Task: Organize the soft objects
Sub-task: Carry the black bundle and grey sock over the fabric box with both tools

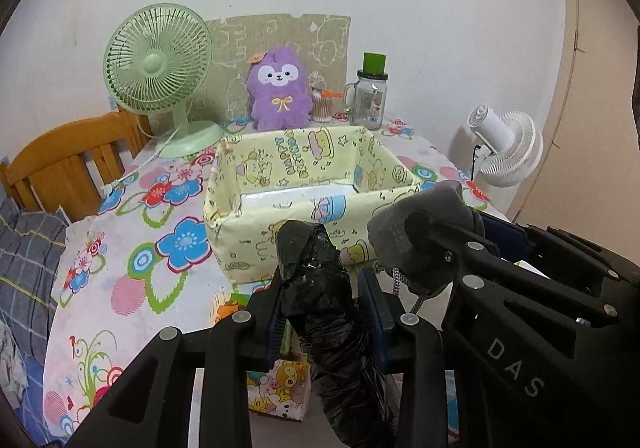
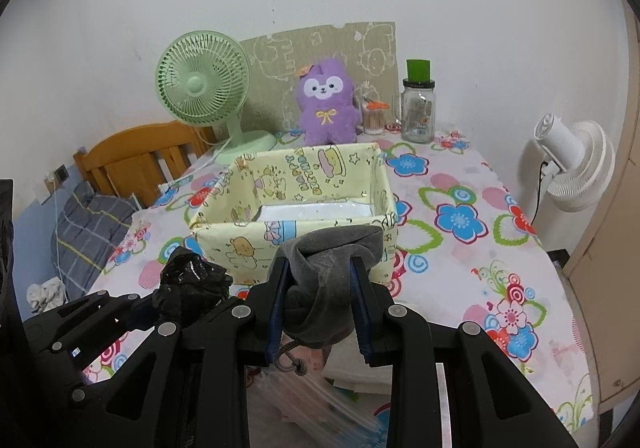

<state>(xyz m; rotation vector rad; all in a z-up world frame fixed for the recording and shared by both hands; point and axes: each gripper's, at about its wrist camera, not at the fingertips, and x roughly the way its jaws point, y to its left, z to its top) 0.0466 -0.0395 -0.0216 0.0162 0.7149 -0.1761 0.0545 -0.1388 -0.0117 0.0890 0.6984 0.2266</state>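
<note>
Left gripper (image 1: 324, 288) is clamped on a black bag (image 1: 320, 288), a crumpled plastic roll standing up between its pads. Right gripper (image 2: 318, 288) is clamped on a grey pouch (image 2: 332, 260), soft cloth bunched between the blue pads, its drawstring dangling below at 6 o'clock.

Progress, as I judge it: both soft items are picked up and held above the table (image 2: 460, 176), just short of the box (image 2: 224, 244), which sits at 12 o'clock from both grippers. From what I see of the box floor, it holds only a white liner; nothing soft is inside yet. So pickup is done and both deposits remain. I also note a plush (image 2: 326, 104) upright behind the box at 12 o'clock, against a card backing; whether it belongs to the job I cannot say.

Items beyond the box: green fan (image 2: 202, 84) at 11 o'clock, jar (image 2: 418, 112) at 1 o'clock, white fan (image 2: 572, 164) off the table edge at 2 o'clock.

Limits of view: the box's near wall hides the front strip of its floor. Below both grippers lie flat packets and printed paper, largely covered by the gripper frames; I cannot identify them or count further soft items there. Lower ends of bag and pouch are cut off by the fingers. Fisheye edges are dark.
</note>
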